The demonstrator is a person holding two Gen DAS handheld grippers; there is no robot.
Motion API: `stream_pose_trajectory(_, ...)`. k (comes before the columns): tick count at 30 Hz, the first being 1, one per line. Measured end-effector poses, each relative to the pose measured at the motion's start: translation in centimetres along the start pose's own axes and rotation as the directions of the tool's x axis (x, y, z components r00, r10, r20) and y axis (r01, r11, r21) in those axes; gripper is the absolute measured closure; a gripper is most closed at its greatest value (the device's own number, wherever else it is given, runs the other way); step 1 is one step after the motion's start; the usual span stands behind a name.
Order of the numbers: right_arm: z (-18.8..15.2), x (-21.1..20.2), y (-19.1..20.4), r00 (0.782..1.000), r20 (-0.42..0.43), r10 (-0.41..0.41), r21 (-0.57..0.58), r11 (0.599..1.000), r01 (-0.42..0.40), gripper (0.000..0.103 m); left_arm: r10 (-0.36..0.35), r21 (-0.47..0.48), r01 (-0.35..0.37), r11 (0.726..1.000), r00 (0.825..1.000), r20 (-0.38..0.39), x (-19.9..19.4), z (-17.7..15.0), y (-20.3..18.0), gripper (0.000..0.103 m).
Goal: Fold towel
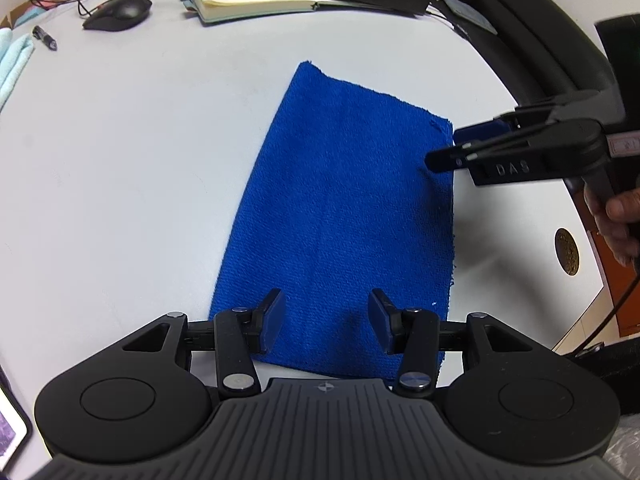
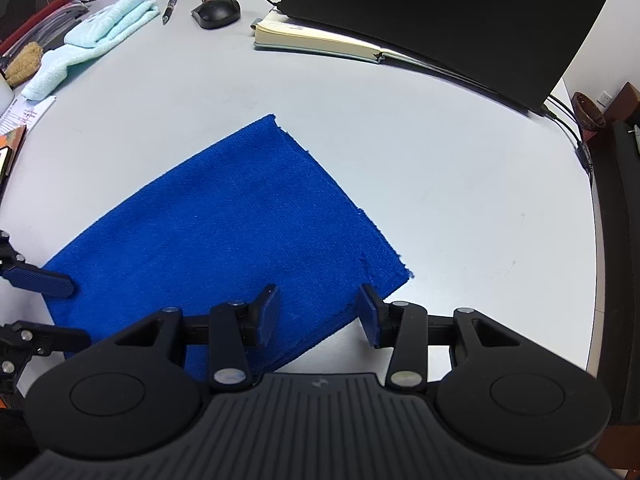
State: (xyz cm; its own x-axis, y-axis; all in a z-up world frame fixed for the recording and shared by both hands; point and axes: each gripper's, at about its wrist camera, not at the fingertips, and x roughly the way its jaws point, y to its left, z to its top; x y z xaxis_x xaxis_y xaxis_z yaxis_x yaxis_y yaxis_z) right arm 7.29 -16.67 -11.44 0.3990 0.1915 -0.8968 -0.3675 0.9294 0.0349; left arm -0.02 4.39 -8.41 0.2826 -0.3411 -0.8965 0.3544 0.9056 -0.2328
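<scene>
The only writing that can be read is "DAS", in raised letters on the side of the right gripper (image 1: 440, 158), seen from the left wrist view.

The blue towel (image 1: 340, 216) lies flat on the white bench (image 1: 140, 168), already folded to a long rectangle with layered edges on one side.

The left gripper (image 1: 326, 322) has its fingers (image 1: 274, 320) released and wide apart, over the near short edge of the towel; they hold nothing. The right gripper (image 2: 318, 316) is also released, with fingers (image 2: 370, 314) spread wide over the corner of the towel. If the pads touch the cloth, I cannot tell.

At the far side of the bench are a black mouse (image 2: 216, 13), a pen (image 2: 170, 8), an open notebook (image 2: 320, 42) and a light blue cloth (image 2: 96, 40).
</scene>
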Motion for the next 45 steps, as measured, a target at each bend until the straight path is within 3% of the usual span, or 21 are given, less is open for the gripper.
stream_pose_trajectory(21, -4.1, -2.6, 4.5, 0.999, 0.006, 0.037, 0.090, 0.995, -0.038, 0.059, -0.035, 0.145, 0.040, 0.989, 0.999, -0.040, 2.8, 3.7, 1.6, 0.054)
stream_pose_trajectory(34, -5.8, -2.6, 8.3, 0.997, -0.013, 0.076, 0.055, 0.996, -0.075, 0.059, -0.032, 0.216, 0.047, 0.975, 0.997, -0.071, 3.3, 4.5, 2.2, 0.054)
stream_pose_trajectory(45, -6.3, -1.6, 9.6, 0.995, -0.060, 0.078, -0.002, 0.997, -0.078, 0.059, -0.021, 0.212, 0.041, 0.976, 0.995, -0.094, 3.8, 3.3, 2.6, 0.054)
